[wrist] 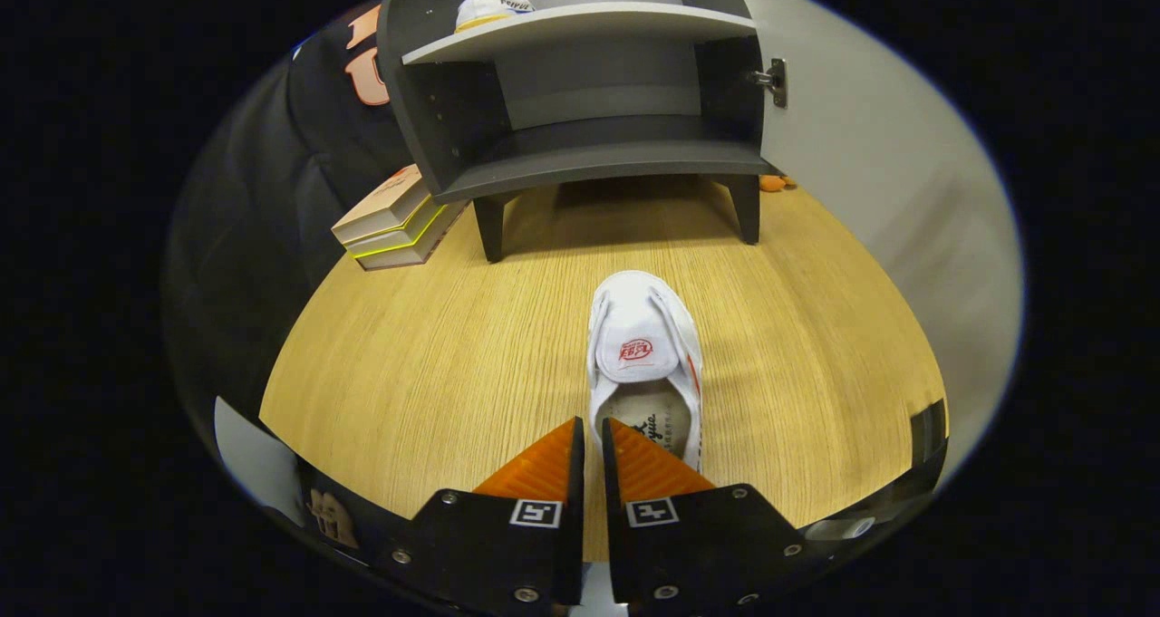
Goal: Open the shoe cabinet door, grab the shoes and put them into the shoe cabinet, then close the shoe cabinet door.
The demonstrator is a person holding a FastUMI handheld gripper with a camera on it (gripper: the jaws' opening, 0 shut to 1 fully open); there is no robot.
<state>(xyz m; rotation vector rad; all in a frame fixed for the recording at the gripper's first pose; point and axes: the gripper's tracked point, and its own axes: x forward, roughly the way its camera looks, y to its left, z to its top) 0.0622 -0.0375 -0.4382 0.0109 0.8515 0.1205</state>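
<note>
Gripping shoe (pixel 643 345) wall, tool (pixel 591 431) fingers pinched.

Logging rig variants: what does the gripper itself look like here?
The gripper has two wedge-shaped fingers with ribbed faces, each on a black angular plate fastened with silver screws. Each plate carries a small square black-and-white fiducial marker. No cables visible.

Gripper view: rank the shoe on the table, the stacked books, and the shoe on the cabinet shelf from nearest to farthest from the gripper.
1. Shoe on the table, its heel at the nearly closed gripper's fingertips.
2. Stacked books, ahead and left, beside the cabinet's leg.
3. Shoe on the cabinet shelf, farthest, upper shelf.
</note>
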